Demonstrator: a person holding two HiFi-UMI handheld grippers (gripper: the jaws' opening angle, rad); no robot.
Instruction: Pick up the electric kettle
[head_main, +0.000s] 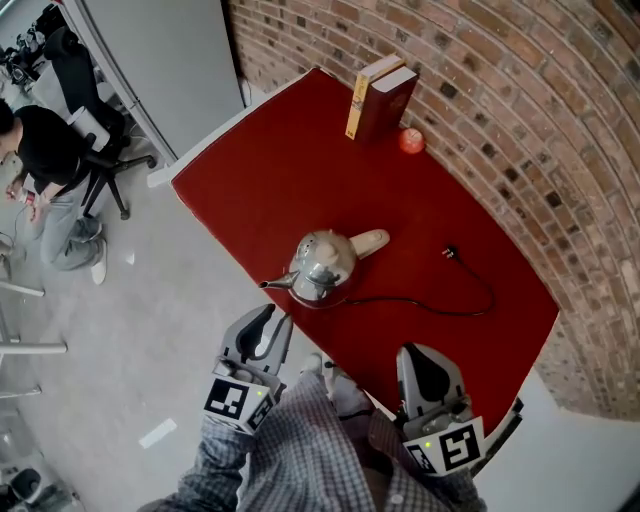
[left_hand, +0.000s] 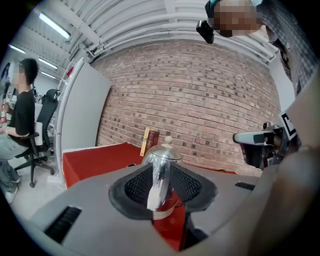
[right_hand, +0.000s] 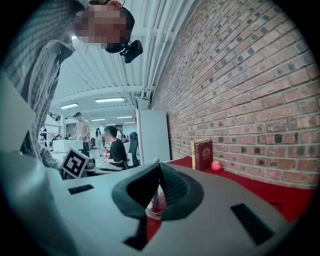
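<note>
The red table (head_main: 250, 180) carries the kettle (head_main: 322, 268) near the middle of its near edge. It is a round, polished metal pot, so I judge the body stiff but slick and too wide for my jaws. I can't tell whether there is water in it, so I'd plan for weight. The cream handle (head_main: 368, 242) sticks out toward the table's far side, and that matte bar is where I'd clamp, close to the body so it doesn't swing. The cord (head_main: 440, 305) trails across the table toward its wall side and may drag on a lift. My left gripper (head_main: 268, 318) hangs just off the table's near edge, jaws partly apart and empty, lined up on the kettle. My right gripper (head_main: 420, 358), also off that edge, is closed on nothing.
</note>
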